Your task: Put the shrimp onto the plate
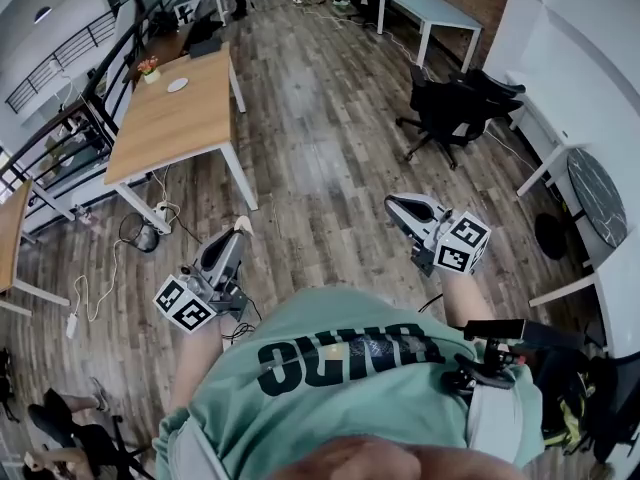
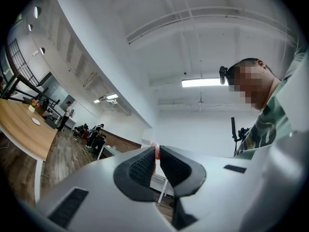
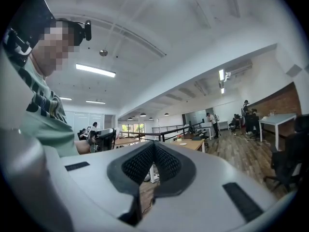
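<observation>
A small pink shrimp is pinched at the tips of my left gripper, whose pads press on it. In the head view the left gripper is held low at the left, in front of the person's green shirt, with the shrimp at its tip above the wooden floor. My right gripper is held up at the right with its jaws together and nothing between them; its own view shows the same. A small white plate lies on a wooden table far ahead to the left.
A black office chair stands ahead on the right, with a white table beyond it. Cables and a power strip lie on the floor by the wooden table's legs. A railing runs along the left. People are at desks far off.
</observation>
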The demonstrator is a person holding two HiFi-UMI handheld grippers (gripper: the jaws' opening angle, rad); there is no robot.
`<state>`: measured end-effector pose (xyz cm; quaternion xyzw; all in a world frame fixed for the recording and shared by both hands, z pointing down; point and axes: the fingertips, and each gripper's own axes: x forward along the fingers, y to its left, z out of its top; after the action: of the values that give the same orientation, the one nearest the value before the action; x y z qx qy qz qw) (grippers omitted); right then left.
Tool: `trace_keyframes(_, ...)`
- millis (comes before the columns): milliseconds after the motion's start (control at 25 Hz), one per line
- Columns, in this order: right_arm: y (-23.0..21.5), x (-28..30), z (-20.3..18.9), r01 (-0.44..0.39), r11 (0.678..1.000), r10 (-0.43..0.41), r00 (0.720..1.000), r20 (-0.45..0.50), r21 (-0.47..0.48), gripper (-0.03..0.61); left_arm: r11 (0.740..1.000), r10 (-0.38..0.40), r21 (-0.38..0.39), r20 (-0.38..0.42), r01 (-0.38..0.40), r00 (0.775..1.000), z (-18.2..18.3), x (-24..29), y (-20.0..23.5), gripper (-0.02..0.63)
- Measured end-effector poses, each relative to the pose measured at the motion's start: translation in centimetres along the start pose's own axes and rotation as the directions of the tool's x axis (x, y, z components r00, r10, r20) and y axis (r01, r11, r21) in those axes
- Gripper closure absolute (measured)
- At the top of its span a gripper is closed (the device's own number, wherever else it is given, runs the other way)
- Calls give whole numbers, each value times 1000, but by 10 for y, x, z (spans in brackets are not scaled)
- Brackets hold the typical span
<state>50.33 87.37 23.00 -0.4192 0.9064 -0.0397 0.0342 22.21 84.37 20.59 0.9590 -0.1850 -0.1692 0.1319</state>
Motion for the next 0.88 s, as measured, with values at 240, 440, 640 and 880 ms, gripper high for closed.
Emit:
trace_keyframes(240, -24, -19, -4, -4, 1000, 4, 1000, -2, 2, 571, 1000, -2, 3, -9, 2, 1000, -15, 28, -9, 583)
trace_keyframes(440, -44, -38, -2, -26, 1000, 26, 1000, 0, -1, 571, 1000, 6, -3, -18, -6, 1000, -31, 55, -22, 583)
trace_keyframes(640, -66, -57, -6, -60, 998, 60, 998, 8, 11, 571, 999, 36, -15, -44, -37, 998, -52, 81, -34, 583)
trace_keyframes(880, -89, -72, -20, -108, 992, 106, 994, 27, 63, 571, 996, 79, -28, -102, -82, 992, -76, 103, -48, 583)
